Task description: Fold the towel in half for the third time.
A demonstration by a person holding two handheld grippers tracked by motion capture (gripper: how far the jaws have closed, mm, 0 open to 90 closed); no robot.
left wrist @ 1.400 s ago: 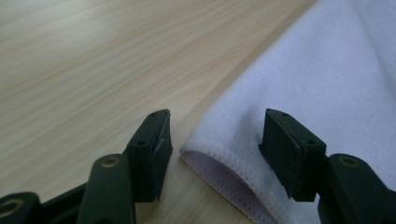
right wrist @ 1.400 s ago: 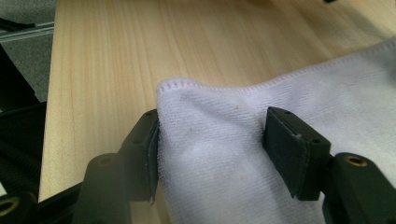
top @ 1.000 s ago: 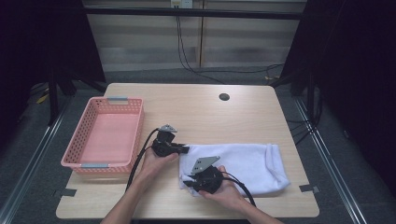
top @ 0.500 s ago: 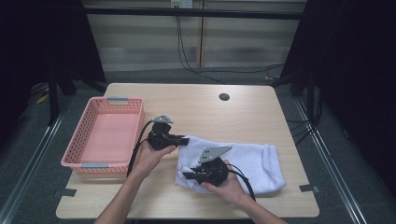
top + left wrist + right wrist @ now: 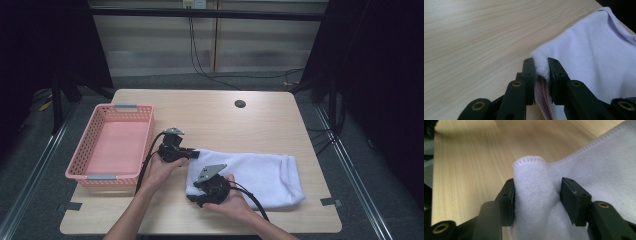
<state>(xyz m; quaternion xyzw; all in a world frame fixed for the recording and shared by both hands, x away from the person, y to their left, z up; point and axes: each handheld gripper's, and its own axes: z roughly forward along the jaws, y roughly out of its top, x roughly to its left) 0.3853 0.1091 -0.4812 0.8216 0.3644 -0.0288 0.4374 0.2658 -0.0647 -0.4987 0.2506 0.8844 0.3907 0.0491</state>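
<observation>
Cloth: a white terry towel (image 5: 255, 175), folded into a long band, lies on the pale wooden tabletop (image 5: 260, 125), right of the pink plastic basket (image 5: 112, 145).
Left gripper (image 5: 541, 68): nearly closed, pinching the towel's corner beside the basket.
Right gripper (image 5: 537, 192): jaws have just been opening; a towel fold sits between them, the right pad clear of it.
Technique: release fully before pulling away, or the fold drags.
Room: bare tabletop beyond the towel; the front edge is near.

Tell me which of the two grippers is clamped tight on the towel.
The left gripper: its pads pinch the white towel's corner. The right gripper's jaws have just been opening, with a towel fold loosely between them.
</observation>
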